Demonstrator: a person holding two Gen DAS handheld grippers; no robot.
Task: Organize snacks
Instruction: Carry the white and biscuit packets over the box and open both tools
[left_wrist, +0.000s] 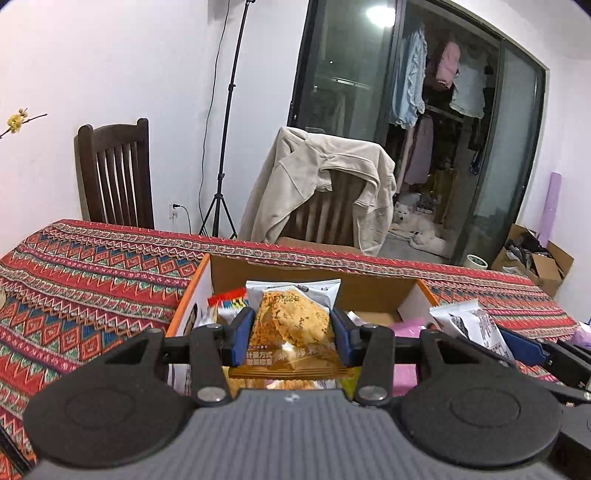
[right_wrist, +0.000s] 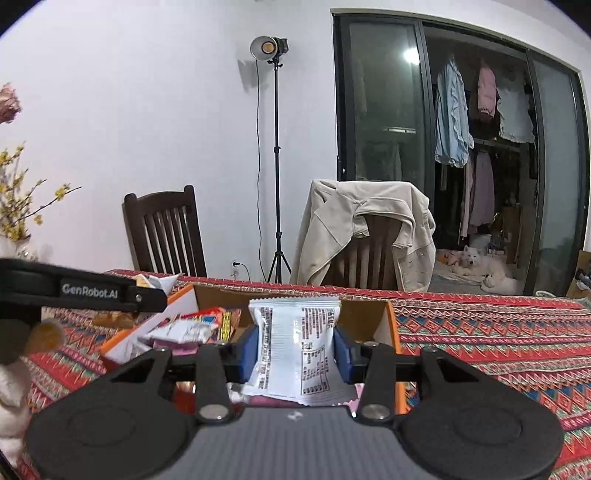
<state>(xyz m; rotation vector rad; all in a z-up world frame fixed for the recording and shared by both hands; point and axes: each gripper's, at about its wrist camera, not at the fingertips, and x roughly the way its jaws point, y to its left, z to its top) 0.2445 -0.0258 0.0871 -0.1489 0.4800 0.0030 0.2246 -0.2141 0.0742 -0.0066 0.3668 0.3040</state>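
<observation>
Our left gripper (left_wrist: 291, 334) clamps a crisp packet (left_wrist: 291, 325) and our right (right_wrist: 295, 350) a white packet (right_wrist: 295, 343), both light, crinkly, best pinched mid-body.

The tablecloth (left_wrist: 92, 280) was red, banded with blue, green and cream zigzags and diamonds. The cardboard box (left_wrist: 192, 291) had orange outer edges, white side walls and a plain brown inside. The left gripper (left_wrist: 291, 334), black with blue pads, held a golden-brown snack packet (left_wrist: 291, 332) with a white top. The right gripper (right_wrist: 295, 349) matched it in colour, around a white packet (right_wrist: 295, 347) printed with black text. A cream jacket (right_wrist: 362, 229) hung over a dark brown chair (right_wrist: 164, 232). A white dog (right_wrist: 480, 266) lay beyond.
</observation>
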